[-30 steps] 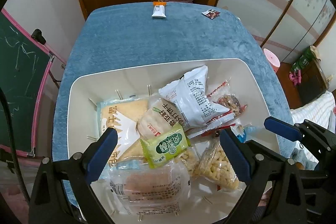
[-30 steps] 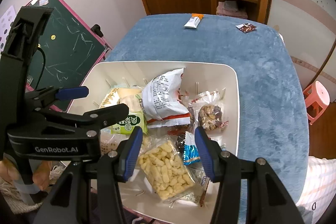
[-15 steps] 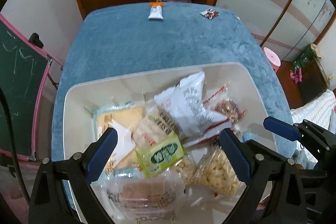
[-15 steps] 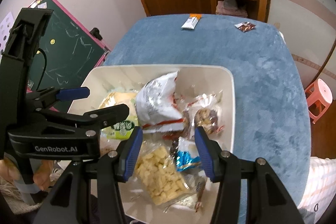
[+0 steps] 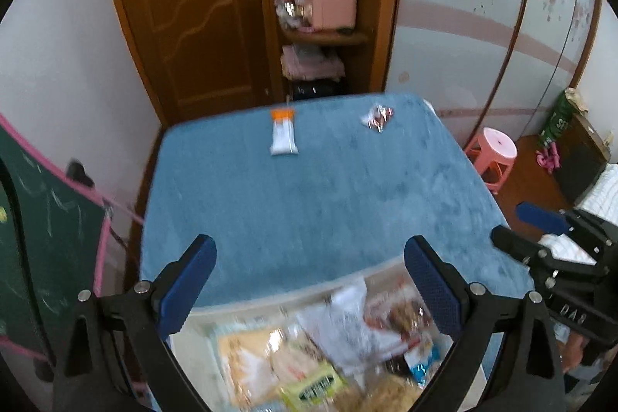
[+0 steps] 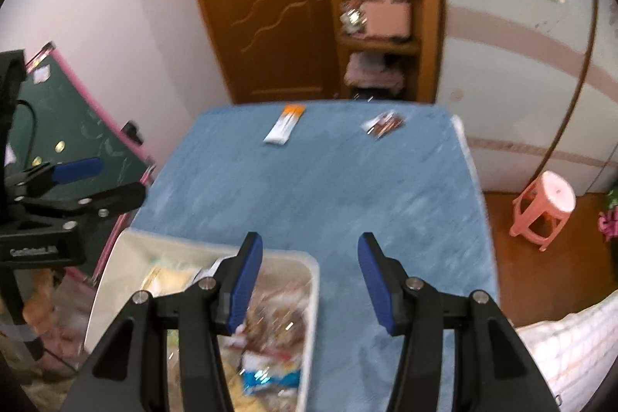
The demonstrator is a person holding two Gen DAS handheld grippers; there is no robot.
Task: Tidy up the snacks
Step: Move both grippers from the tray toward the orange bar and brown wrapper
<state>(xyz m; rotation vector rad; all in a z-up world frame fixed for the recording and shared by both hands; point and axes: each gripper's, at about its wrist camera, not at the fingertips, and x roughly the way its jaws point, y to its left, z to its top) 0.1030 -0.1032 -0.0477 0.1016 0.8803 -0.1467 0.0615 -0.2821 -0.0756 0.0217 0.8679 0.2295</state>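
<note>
both grippers' jaws empty, left gripper (image 5: pixel 309 290) wide, right gripper (image 6: pixel 309 282) half-open. white-orange packet (image 5: pixel 283 136) far ahead of jaws; reach over bin (image 6: pixel 116 273), descend square.

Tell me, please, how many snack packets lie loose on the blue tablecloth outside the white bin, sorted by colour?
White packet with an orange end: 1
Small dark red and silver packet: 1
Total loose on the blue tablecloth: 2
The packets inside the white bin are too blurred to count.
</note>
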